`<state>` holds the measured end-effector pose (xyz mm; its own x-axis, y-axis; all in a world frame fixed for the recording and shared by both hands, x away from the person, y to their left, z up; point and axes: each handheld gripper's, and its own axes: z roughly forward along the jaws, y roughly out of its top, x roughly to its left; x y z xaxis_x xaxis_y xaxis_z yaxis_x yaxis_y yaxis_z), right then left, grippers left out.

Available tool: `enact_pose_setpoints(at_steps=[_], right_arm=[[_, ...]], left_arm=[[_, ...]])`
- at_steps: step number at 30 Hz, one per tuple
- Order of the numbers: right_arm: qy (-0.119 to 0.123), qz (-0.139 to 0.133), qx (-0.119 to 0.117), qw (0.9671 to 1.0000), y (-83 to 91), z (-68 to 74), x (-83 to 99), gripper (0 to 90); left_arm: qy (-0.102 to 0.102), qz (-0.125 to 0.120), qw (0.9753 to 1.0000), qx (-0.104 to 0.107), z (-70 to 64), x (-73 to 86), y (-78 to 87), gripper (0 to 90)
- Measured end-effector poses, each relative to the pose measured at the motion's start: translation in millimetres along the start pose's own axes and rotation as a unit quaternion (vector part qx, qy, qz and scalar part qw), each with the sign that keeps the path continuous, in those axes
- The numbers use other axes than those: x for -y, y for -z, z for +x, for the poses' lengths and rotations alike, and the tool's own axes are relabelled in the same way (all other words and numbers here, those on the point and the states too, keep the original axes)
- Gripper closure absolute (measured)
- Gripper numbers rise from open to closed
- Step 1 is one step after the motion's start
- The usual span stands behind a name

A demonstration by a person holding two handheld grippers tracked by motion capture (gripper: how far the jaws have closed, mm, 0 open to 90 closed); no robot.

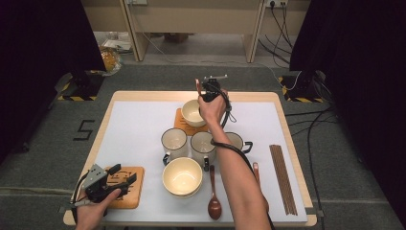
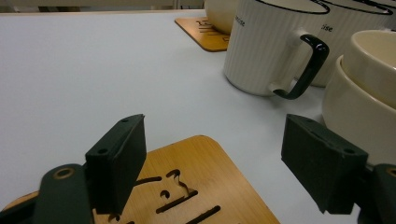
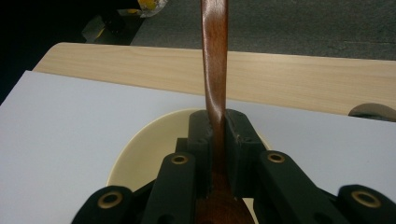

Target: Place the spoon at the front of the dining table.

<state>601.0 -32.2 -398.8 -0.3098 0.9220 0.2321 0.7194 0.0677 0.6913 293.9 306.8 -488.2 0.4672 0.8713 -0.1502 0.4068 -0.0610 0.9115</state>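
Right jaws clamped on wooden spoon [image 3: 215, 70] above far bowl [image 1: 193, 113], left jaws open over coaster [image 2: 196, 186], mug [image 2: 261, 46] lettering unreadable.

Bright even overhead light, soft shadows, dark curtained sides, near tongs blurred, mild grain

Brown wooden spoon [image 3: 214, 70] upright, over cream bowl [image 3: 140, 154].
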Motion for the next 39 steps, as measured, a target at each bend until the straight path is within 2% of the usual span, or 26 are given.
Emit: enact_pose_setpoints(at_steps=[39], right_arm=[[0.003,0.002,-0.001,1.0,-7.9,4.9,-0.9,81.3]], left_arm=[[0.0,0.001,1.0,0.001,0.5,0.3,0.1,21.7]])
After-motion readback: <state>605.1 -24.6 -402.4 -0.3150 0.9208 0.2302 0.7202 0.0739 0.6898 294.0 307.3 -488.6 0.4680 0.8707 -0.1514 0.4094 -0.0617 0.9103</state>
